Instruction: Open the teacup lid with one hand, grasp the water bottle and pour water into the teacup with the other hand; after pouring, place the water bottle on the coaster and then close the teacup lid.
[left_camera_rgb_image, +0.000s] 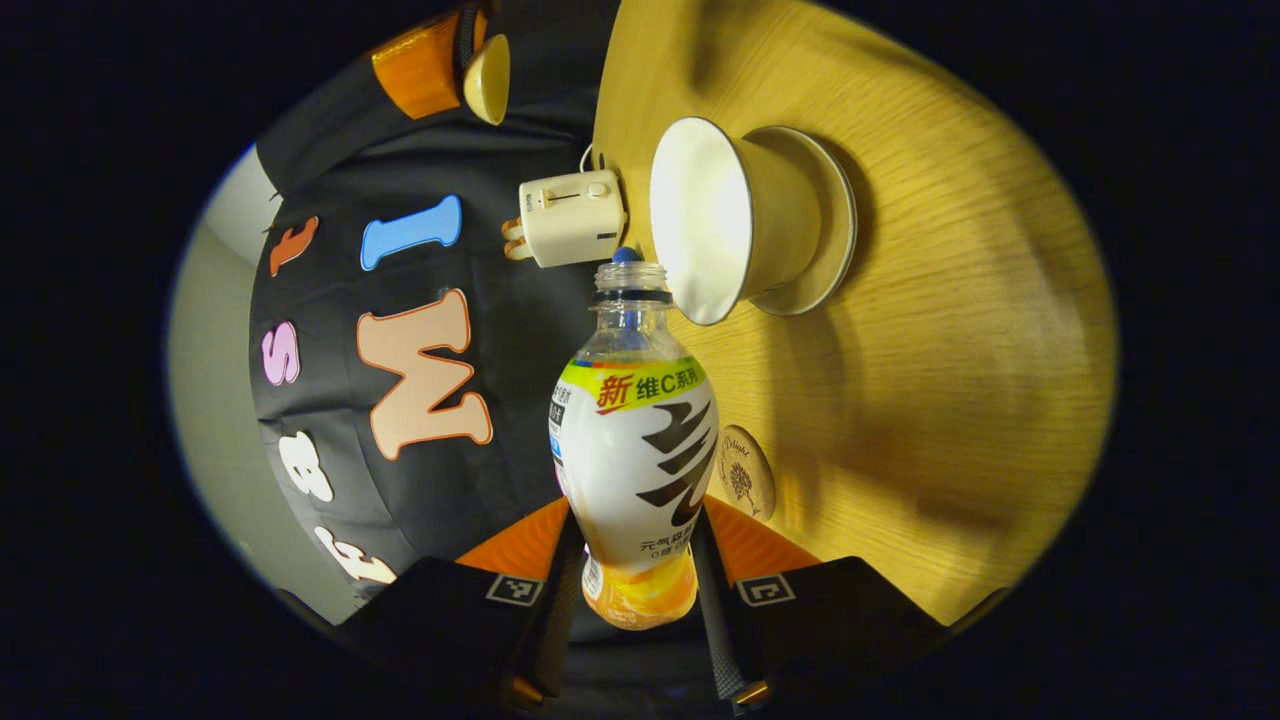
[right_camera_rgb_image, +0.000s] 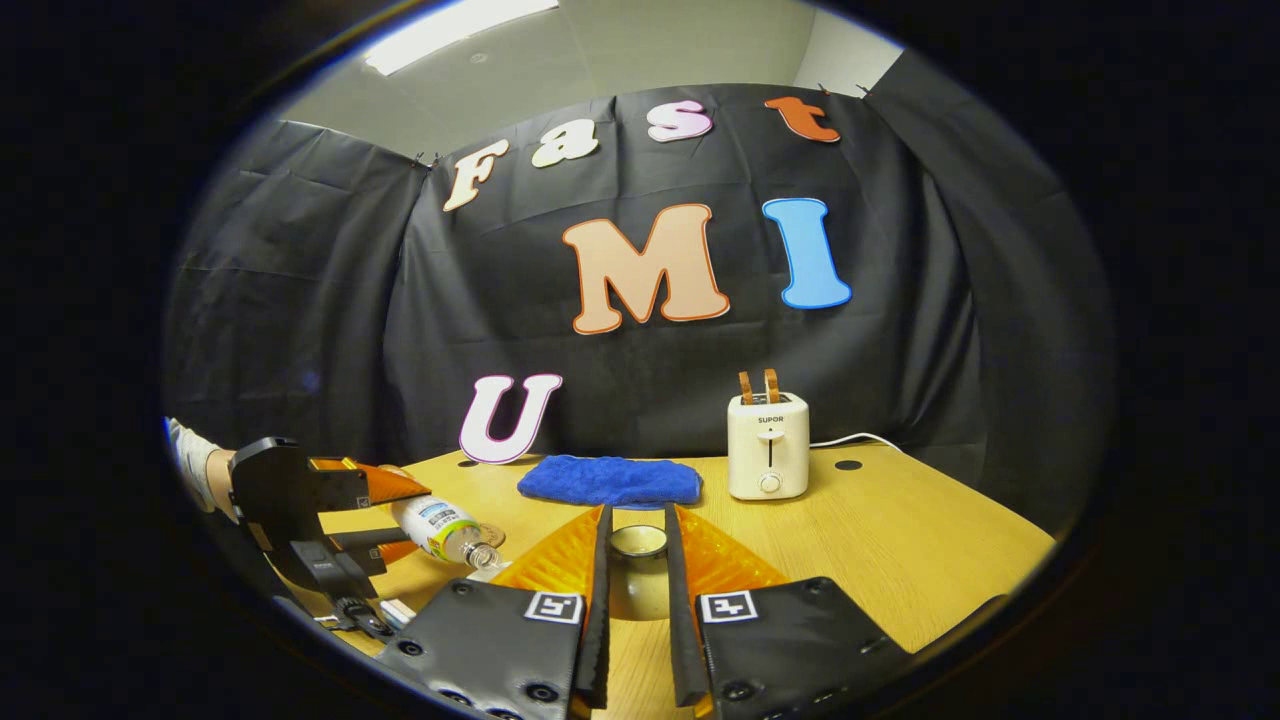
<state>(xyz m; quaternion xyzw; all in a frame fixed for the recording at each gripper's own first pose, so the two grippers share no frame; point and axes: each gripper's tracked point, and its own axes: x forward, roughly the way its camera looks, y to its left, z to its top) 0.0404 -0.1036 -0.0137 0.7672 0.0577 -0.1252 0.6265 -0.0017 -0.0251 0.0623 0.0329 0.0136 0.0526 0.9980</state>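
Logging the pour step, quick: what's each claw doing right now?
Left claw: closed on the water bottle, tilted toward the teacup.
Right claw: closed on the teacup lid.

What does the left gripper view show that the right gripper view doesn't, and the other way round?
Left gripper view: the teacup, wide open on its saucer, with the water bottle tipped toward it.

Right gripper view: a blue cloth lying on the table, and a hand holding the left gripper.

Shared: the water bottle clamped in the left gripper, the lid pinched by the right gripper, the toaster and the coaster.
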